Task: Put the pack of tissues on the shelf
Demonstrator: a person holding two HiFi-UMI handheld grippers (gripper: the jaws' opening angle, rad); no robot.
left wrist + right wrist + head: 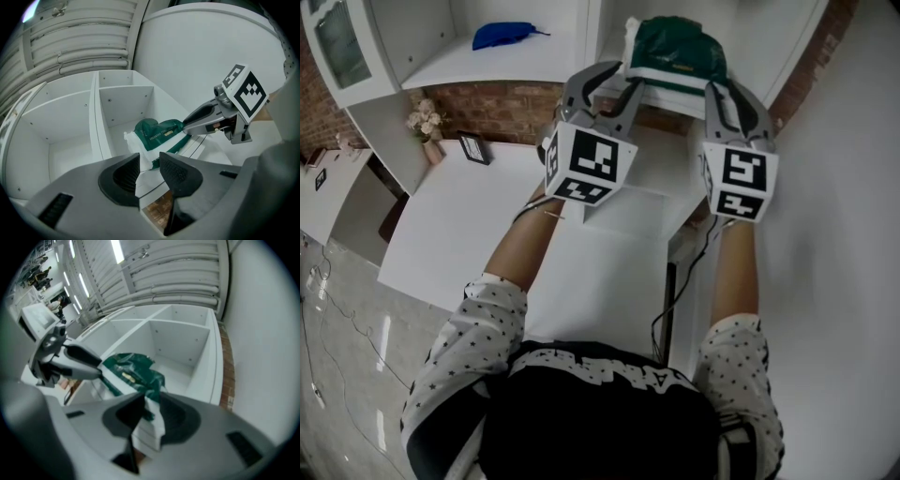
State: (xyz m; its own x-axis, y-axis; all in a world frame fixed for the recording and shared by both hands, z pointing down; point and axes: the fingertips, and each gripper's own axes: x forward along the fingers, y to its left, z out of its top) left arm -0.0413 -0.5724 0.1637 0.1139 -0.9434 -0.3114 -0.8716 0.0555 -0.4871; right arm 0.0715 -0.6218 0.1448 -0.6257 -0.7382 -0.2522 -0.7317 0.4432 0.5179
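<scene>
**White shelf with the pack at its front**

White shelf (492,61) compartments fill the top of my head view, with a brick wall (502,108) under them and a white table (478,234) lower down. The pack (675,47), dark green on top with white ends, lies at the front of the right-hand compartment, on that compartment's floor. I have a gripper at each end of it, both raised to shelf level, marker cubes facing my camera.

My left gripper (609,80) is at the pack's left end. In its own view the jaws stand wide. A white fold of the wrapper sits in the gap, and the ribbed pads (178,173) do not press on it. Past the jaws I see the green top of the pack and the other gripper's finger reaching its far end.

My right gripper (739,98) is at the pack's right end. In its own view the jaws look narrower, and the white end of the wrapper fills the space between the pads (180,418), so I read them as closed on it. That view is soft, so the contact is not crisp.

Elsewhere, a blue cloth (502,35) lies in the left compartment. A small vase (427,127) of pale flowers and a dark frame (474,147) stand at the table's back edge. A black cable (675,300) hangs beside my right forearm. My dotted sleeves show at the bottom.
</scene>
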